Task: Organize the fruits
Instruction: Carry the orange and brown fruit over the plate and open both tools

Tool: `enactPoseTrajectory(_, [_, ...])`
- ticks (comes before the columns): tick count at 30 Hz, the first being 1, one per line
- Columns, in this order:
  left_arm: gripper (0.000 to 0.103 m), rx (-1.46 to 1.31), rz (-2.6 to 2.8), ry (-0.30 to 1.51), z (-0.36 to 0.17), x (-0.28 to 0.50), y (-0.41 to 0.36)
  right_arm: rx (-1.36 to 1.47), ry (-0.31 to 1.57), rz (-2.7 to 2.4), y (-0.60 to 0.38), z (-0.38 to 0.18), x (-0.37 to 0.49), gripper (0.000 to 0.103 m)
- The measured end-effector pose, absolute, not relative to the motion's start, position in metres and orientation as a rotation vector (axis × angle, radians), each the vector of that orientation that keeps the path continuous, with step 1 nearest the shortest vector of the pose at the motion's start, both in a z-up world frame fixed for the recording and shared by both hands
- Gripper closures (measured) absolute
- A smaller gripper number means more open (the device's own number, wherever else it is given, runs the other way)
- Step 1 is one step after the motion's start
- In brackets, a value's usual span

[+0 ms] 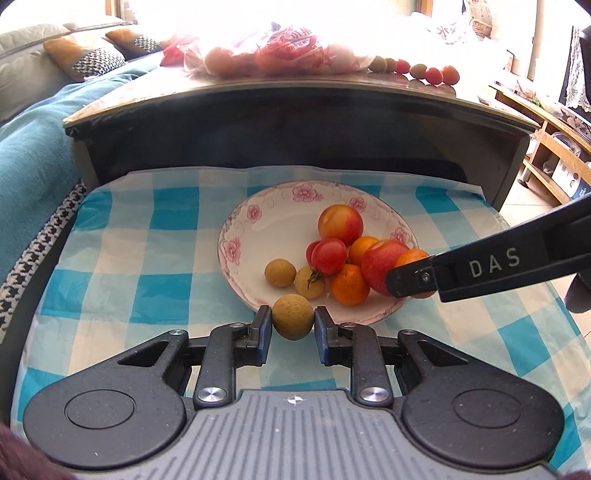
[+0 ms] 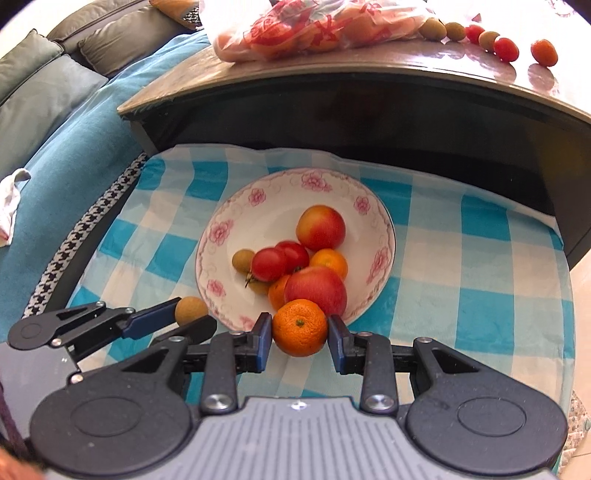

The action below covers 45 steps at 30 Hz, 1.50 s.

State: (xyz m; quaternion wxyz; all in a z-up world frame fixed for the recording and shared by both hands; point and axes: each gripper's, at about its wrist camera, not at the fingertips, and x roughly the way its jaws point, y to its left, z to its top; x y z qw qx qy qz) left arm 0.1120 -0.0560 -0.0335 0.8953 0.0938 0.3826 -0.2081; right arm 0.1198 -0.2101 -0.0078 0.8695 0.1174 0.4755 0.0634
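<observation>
Nearest the cameras, the left gripper (image 1: 292,322) pinches a longan (image 1: 291,316), a small tan ball with a rough, matte skin, caught at its widest girth, likely so it cannot roll free, just off the near rim of the plate (image 1: 236,221). The right gripper (image 2: 300,328) clamps a mandarin (image 2: 300,328), glossy and pebbled, stem scar up, over the same near rim; both look poised for sorting. The glazed white plate, edged with pink flowers, sits mid-cloth on the blue-and-white checked tablecloth (image 1: 147,288) and cradles smooth red-yellow apples (image 2: 320,228), shiny cherry tomatoes (image 2: 269,264), more mandarins and longans. Beyond, along the far edge of the higher polished tabletop (image 2: 369,62), lie a crinkled plastic bag of fruit (image 2: 314,26) and loose small fruits.
</observation>
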Motion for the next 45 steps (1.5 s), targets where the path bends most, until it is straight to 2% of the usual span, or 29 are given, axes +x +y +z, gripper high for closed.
enactPoseTrajectory(15, [0.071,0.18,-0.421,0.785,-0.036,0.139,-0.066,0.234,0.92,0.163,-0.206,-0.001,0.143,0.069])
enactPoseTrajectory(45, [0.072,0.152,-0.41,0.796,-0.051,0.166,-0.072,0.246,0.915,0.17,-0.204,-0.022,0.183,0.069])
